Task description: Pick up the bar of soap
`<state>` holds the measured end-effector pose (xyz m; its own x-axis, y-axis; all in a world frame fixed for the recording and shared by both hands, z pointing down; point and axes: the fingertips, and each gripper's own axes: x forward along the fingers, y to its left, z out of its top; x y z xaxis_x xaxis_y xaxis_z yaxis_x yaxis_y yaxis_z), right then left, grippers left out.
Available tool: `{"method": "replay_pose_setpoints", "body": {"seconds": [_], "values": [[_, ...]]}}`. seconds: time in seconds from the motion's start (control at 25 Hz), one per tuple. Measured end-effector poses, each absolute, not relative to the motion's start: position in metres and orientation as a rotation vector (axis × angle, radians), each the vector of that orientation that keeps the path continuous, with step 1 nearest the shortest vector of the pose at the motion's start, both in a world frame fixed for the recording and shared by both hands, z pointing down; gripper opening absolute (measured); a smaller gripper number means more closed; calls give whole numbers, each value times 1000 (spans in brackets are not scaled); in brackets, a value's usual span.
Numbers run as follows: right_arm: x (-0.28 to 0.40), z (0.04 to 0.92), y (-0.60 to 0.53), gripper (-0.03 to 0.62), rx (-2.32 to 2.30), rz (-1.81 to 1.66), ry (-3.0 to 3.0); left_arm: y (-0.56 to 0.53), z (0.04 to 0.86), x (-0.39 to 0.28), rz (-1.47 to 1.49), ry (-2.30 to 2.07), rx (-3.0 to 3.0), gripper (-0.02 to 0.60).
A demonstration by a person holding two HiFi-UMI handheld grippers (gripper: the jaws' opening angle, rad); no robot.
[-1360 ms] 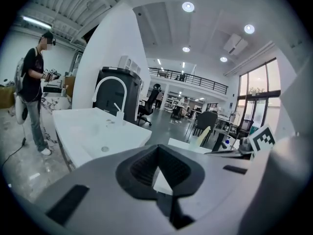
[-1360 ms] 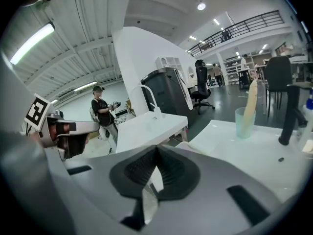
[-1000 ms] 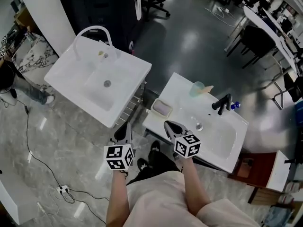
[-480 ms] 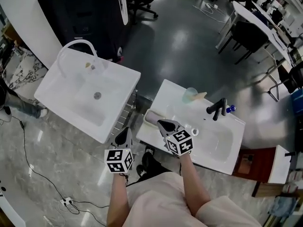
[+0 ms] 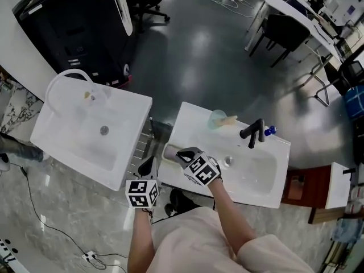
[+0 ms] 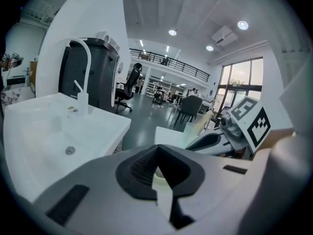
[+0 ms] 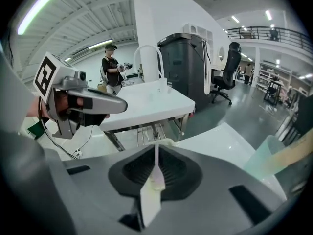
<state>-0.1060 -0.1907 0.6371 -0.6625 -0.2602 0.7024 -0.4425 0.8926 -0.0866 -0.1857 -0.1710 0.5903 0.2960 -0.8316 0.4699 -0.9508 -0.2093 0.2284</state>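
We see the bar of soap (image 5: 172, 151) as a pale, rounded slab in its dish (image 5: 165, 153) at the left edge of the white sink counter (image 5: 196, 121). Our right gripper (image 5: 181, 153) hangs over it, jaws just parting, nothing between them. Our left gripper (image 5: 149, 165) is clenched, empty.

Head view: the right tool (image 5: 181, 154), jaws beginning to part with nothing between them, covers most of the soap dish (image 5: 169, 151) at the surface's (image 5: 196, 115) near left corner. The soap is not discernible. Right gripper view: the tool body hides that dish except a pale sliver (image 7: 164, 142). The blue item (image 5: 269, 131) beside the tap (image 5: 253, 132) is too small to identify.
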Motion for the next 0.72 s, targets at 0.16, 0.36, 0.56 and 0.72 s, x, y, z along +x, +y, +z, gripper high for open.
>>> {"method": "replay_pose_setpoints", "body": {"seconds": [0.16,0.36,0.56,0.72], "values": [[-103,655,-194,54,457,348,-2273,-188,600,-184,351,-1564,2088,5],[-108,668,-194,130,411,367,-2250,-201,613,-183,378,-1537,2071,5],[-116,680,-196,198,326,386,-2231,-211,623,-185,427,-1529,2059,5],[-121,690,-197,215,271,385,-2219,-216,626,-188,441,-1546,2049,5]]}}
